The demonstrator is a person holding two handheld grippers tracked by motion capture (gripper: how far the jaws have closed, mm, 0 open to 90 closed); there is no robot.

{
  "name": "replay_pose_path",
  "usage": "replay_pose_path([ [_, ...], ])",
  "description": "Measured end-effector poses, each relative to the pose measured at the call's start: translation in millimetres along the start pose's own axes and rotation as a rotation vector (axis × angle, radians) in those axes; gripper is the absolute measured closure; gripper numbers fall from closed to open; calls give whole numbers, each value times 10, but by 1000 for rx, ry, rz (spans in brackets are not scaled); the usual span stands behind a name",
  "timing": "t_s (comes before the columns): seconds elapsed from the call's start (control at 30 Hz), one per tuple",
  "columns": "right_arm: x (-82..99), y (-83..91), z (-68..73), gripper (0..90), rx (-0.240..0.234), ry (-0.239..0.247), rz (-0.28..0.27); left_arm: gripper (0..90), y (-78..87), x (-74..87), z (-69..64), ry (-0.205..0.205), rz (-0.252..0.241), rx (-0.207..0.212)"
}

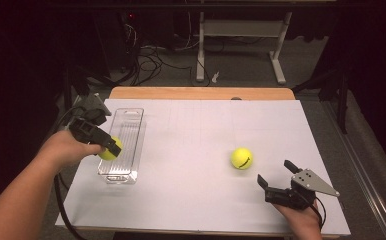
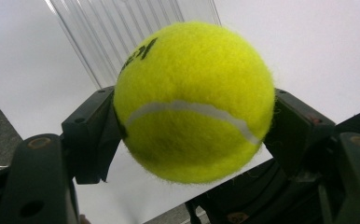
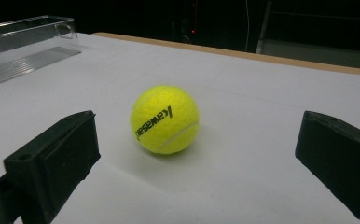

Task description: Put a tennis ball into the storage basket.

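Observation:
A yellow tennis ball [image 1: 110, 149] [image 2: 193, 100] hangs over the near half of a clear plastic tray [image 1: 123, 145], with my left gripper [image 1: 110, 145] [image 2: 192, 126] shut on it, both pads pressing its sides. The ribbed tray floor [image 2: 122, 32] shows behind that ball. A second yellow tennis ball [image 1: 241, 158] [image 3: 165, 119] with black lettering rests on the white table sheet [image 1: 196, 145], right of centre. My right gripper [image 1: 277, 172] [image 3: 197, 158] stands open near the front right, a short way back from this ball, which lies ahead of its spread jaws.
The long clear tray [image 3: 24, 44] lies at the table's left side, lengthwise front to back. The wooden table edge [image 1: 201, 93] runs along the back. Beyond it are a dark floor, cables and a white desk frame [image 1: 241, 45].

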State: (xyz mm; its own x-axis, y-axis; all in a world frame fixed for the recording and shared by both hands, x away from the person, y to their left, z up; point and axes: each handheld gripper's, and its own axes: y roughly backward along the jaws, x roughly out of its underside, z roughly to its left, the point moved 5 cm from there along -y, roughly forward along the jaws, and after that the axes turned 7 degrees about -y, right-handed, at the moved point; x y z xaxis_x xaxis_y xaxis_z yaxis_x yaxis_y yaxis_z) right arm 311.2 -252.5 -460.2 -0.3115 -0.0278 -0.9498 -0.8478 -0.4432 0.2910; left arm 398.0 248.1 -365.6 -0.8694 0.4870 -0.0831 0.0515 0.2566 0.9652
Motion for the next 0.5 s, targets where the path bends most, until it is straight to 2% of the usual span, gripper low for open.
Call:
replay_pose_path([
  [0.1, 1, 0, -6, 3, 0, 2, 1, 264, -43, -55, 31, 9, 0, -12],
  [0.27, 1, 5, -9, 3, 1, -2, 0, 263, -112, -155, 52, 5, 12, -6],
  [0.5, 0, 12, -7, 3, 0, -2, 0, 263, -171, -293, 107, 29, 3, -2],
])
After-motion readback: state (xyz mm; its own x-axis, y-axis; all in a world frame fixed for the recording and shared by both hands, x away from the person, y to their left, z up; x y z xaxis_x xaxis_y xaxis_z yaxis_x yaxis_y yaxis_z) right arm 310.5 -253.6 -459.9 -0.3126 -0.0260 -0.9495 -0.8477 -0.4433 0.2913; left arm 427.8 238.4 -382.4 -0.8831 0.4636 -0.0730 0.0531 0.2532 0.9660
